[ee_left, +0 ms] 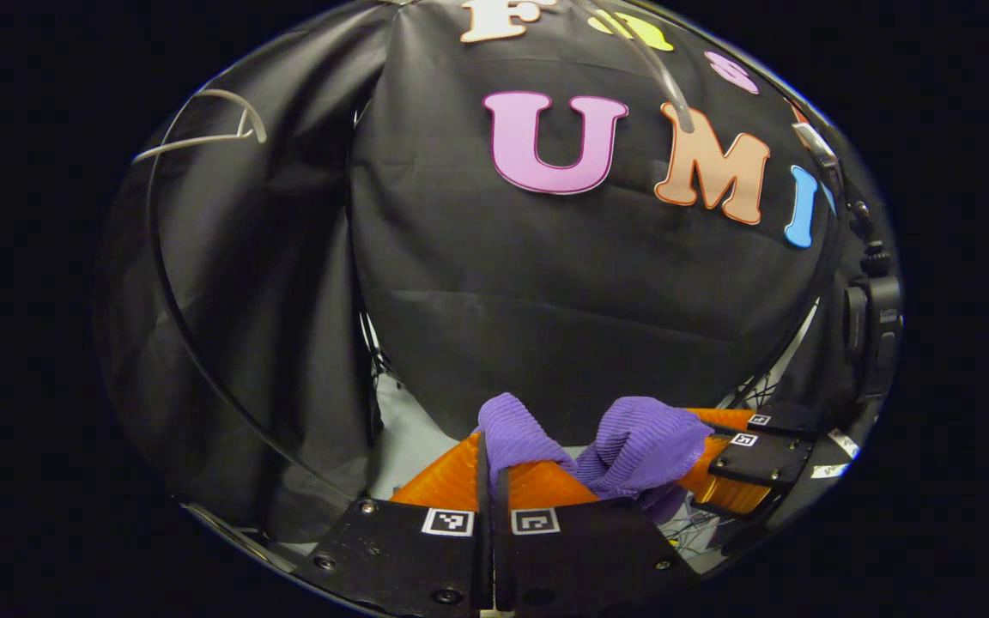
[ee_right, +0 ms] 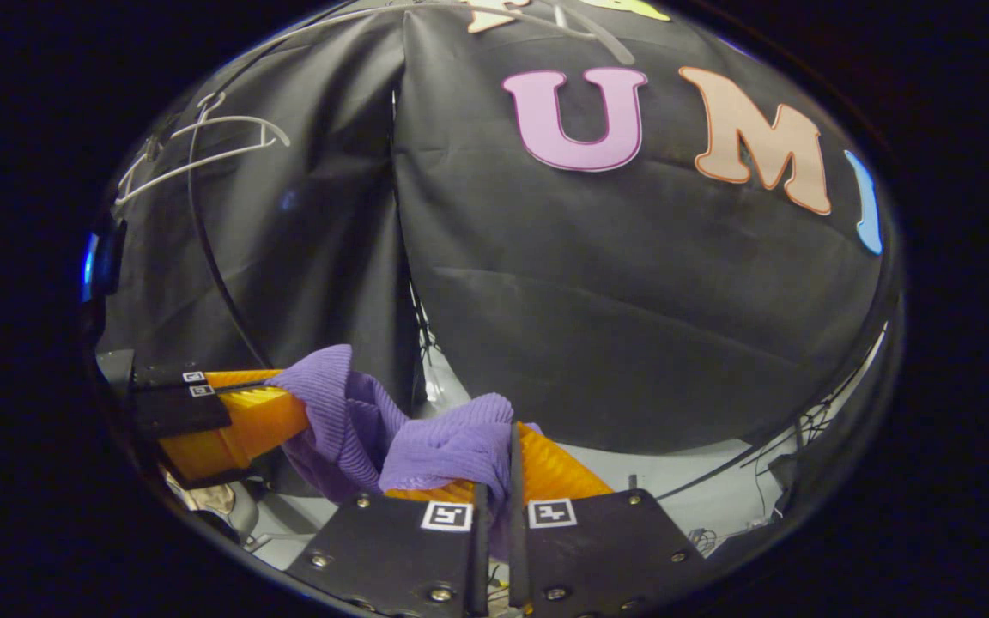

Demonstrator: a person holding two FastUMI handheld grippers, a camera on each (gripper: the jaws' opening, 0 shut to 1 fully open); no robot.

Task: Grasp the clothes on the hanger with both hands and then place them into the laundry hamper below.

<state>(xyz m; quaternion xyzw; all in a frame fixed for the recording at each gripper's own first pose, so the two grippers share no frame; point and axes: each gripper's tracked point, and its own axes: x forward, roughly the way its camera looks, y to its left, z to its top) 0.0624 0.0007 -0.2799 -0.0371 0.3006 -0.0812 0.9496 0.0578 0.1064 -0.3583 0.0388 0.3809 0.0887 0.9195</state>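
**Both grippers pinching the purple knit, strung up between them**

So the room first: the booth is walled in black cloth that hangs in soft folds, with a seam where two panels meet. Lower down there's a pale grey floor with thin black cables trailing across it on the right. Up in the left corner of the right gripper view sits a white wire hanger, bare, with a thin dark curved rod running down past it. The same hanger shows in the left gripper view.

The purple garment is a ribbed knit, soft and bunched. Its long axis runs roughly side to side, stretched from one gripper to the other and sagging a bit in the middle. It's held in the air in front of the cloth wall.

In the left gripper view, the left gripper has its orange ribbed fingers closed right down, with a fold of the knit poking up from between them. Off to the right, the other gripper holds the far end.

In the right gripper view, the right gripper is likewise clamped tight on a wad of the fabric, black plates nearly touching.
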